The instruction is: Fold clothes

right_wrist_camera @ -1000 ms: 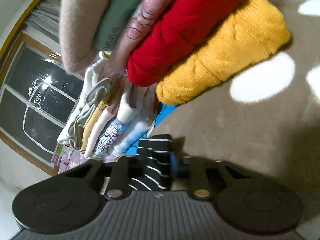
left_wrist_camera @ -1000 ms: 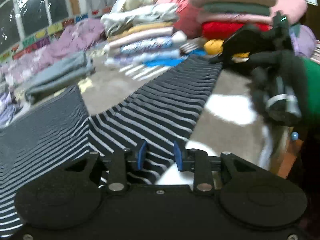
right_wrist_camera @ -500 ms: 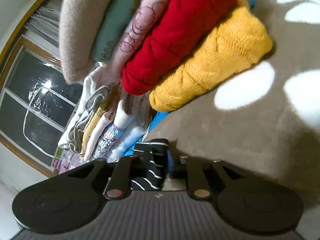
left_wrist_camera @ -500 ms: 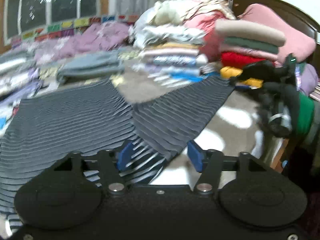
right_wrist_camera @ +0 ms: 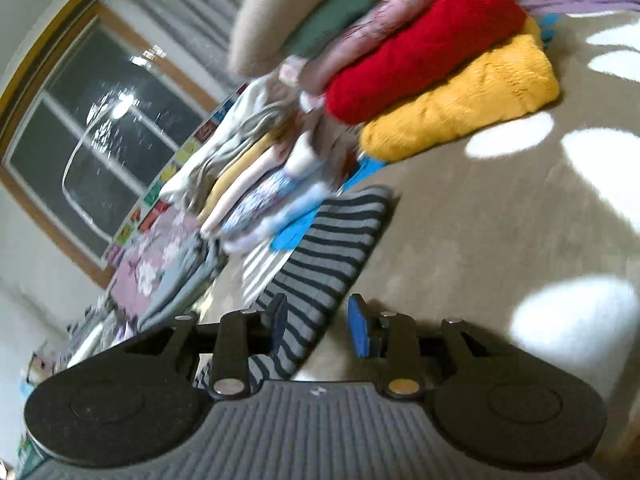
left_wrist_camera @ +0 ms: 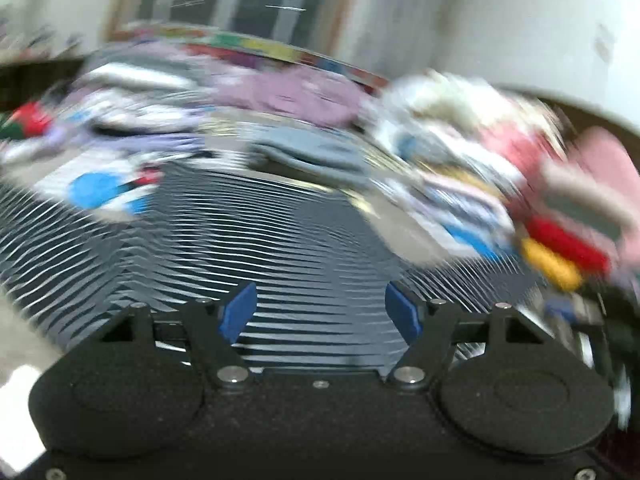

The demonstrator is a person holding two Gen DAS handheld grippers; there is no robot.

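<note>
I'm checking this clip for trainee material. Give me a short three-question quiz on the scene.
1. True or false: the right gripper is clamped shut on the striped garment.
2. In the right wrist view, which folded sweater lies directly on the bed cover: A red, B yellow, C green?
3. Fill in: the left gripper hangs over the striped garment with its fingers ____.

Key
1. False; its fingers are apart.
2. B, the yellow sweater, under the red sweater.
3. Open.
</note>
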